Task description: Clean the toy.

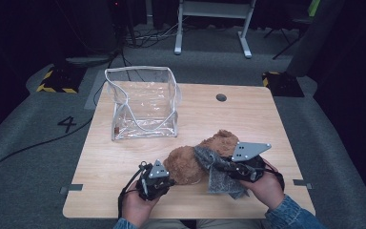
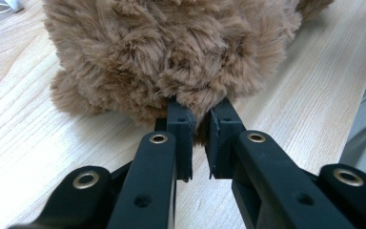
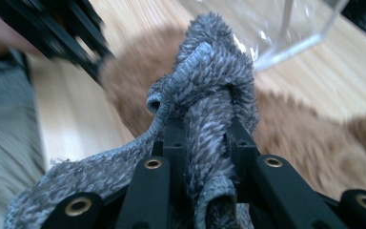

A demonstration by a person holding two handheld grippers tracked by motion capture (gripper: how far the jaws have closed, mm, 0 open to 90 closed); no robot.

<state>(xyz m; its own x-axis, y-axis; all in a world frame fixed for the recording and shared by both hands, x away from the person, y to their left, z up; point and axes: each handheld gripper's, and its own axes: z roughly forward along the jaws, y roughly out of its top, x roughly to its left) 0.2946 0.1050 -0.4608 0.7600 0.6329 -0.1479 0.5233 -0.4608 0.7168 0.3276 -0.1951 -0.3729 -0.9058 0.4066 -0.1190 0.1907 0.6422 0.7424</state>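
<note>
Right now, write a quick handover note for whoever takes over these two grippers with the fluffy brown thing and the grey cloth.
Left gripper: shut on a tuft at the edge of the brown plush item, which lies on the table.
Right gripper: shut on the grey cloth, bunched and lifted over the plush.
Clear bag: stands open farther back on the table; nothing fluffy or grey inside.
Done: both soft items gripped.
Left: probably getting them into the bag; neither is in yet.
</note>
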